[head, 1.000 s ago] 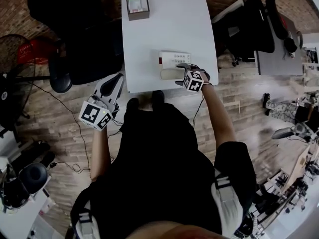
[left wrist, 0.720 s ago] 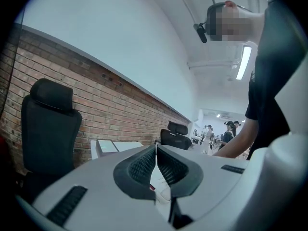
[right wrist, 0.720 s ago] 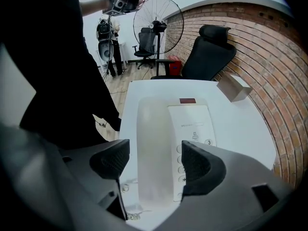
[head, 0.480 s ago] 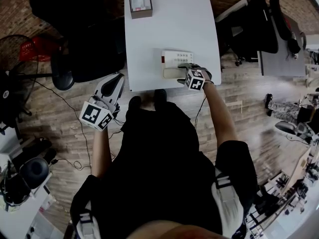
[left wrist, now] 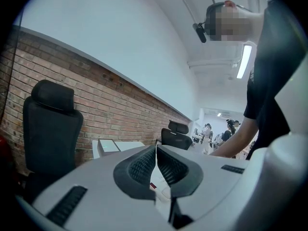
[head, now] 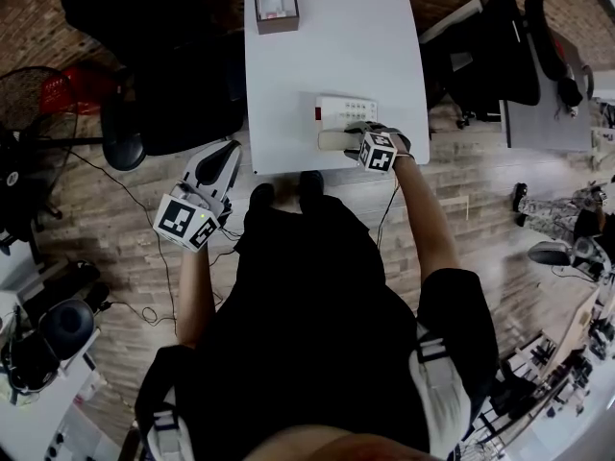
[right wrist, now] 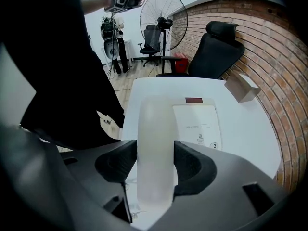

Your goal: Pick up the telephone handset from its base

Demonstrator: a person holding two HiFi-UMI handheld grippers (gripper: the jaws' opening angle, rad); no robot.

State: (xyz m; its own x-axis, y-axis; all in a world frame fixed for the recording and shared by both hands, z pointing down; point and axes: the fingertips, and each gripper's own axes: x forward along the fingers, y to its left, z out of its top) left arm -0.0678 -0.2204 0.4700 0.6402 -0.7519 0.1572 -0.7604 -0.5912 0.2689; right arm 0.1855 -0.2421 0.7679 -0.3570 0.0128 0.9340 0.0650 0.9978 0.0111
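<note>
Since the earlier frame, the right gripper (right wrist: pixel 155 168) had been closing its jaws, and both pads now pressed the handset's (right wrist: pixel 155 124) sides. The left gripper (left wrist: pixel 157 163) had not shifted, its jaws together and empty. The handset lay on its base (head: pixel 348 110) at the table's (head: pixel 327 46) lower right, its long axis running left to right in the head view. It was a smooth, pale, rounded bar.

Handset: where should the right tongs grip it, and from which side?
Mid-length on the handset, from above, jaws on its long sides: it lies flat on the base and is narrow there. The right tongs have just been closing on exactly that.
</note>
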